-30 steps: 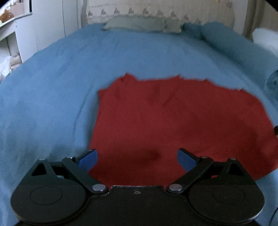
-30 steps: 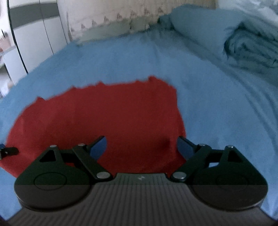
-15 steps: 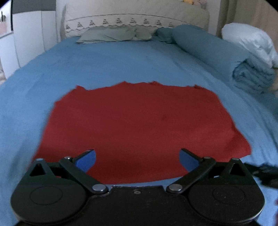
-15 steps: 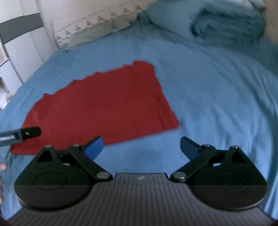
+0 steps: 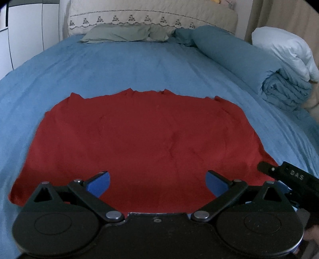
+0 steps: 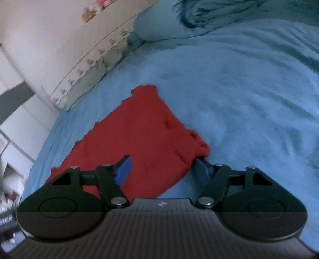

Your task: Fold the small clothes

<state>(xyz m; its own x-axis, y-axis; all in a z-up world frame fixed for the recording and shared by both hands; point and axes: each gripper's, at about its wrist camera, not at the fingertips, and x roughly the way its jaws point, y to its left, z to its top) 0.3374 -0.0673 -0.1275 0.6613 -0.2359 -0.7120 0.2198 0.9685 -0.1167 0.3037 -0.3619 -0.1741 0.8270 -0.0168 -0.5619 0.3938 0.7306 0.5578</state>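
A small red garment [image 5: 143, 143] lies flat on the blue bedsheet [image 5: 139, 65]. My left gripper [image 5: 157, 183] is open and empty, low over the garment's near edge. My right gripper [image 6: 162, 169] is open and tilted at the garment's near right corner [image 6: 191, 147], which bunches up between its fingers; the right pad [image 6: 200, 168] is beside that rumpled edge. The garment also shows in the right wrist view [image 6: 127, 143]. The right gripper's black body [image 5: 289, 177] shows at the left wrist view's lower right.
A rolled blue duvet [image 5: 249, 65] and a white pillow [image 5: 283, 49] lie along the bed's right side. Grey-green pillows [image 5: 123, 33] and a patterned headboard [image 5: 151, 18] are at the far end. White cupboards [image 5: 24, 35] stand at the left.
The right gripper has swung down and tilted onto the garment's right corner, which now bunches between its fingers. The left gripper has come closer to the near edge.
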